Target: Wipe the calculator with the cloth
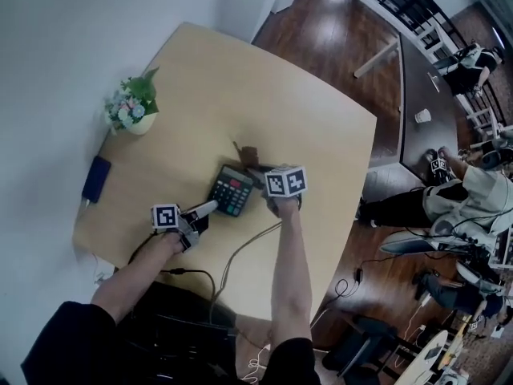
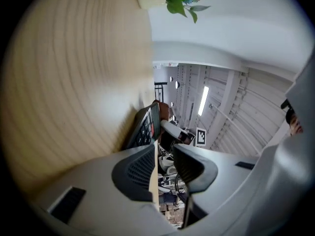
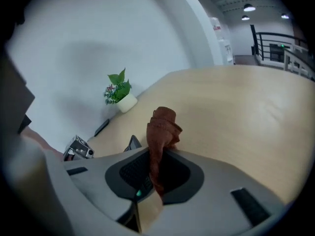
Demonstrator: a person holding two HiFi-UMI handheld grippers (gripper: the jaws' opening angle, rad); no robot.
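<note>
Two task things, both easy to judge. Cloth [image 3: 162, 124]: rust-brown, thin, limp, bunched into a soft creased tuft; likely near weightless and without any stiffness, so best taken by a gathered fold, leaving a pad of fabric free for rubbing. Held just so: clamped between the closed jaws of the right gripper [image 3: 158, 157], poking out past the tips at centre of the right gripper view. In the head view, just above the upper right corner of the calculator [image 1: 232, 189]; touching it or not, cannot tell.

Calculator: flat rigid slab, dark plastic casing, rows of small keys, one red; lying on the table [image 1: 313, 119] just left of and below head-view centre. Probably light and apt to skate on the smooth top under a wiping push, so worth steadying at a casing edge, never on the keys.

Left gripper [image 2: 165, 150] at its lower left edge, lying level along the table; jaws parted by a narrow slit, room showing through, nothing seen between the pads; contact with the casing not certain.

Table: pale wood-look top, smooth, matte, rounded corners. At upper left of the head view, small leafy plant [image 1: 136, 95] with pastel flowers in a rounded white pot [image 1: 139, 124]; below it, a dark flat slab [image 1: 96, 179] near the table's edge. Thin cables [image 1: 240, 255] trailing off the lower edge.
</note>
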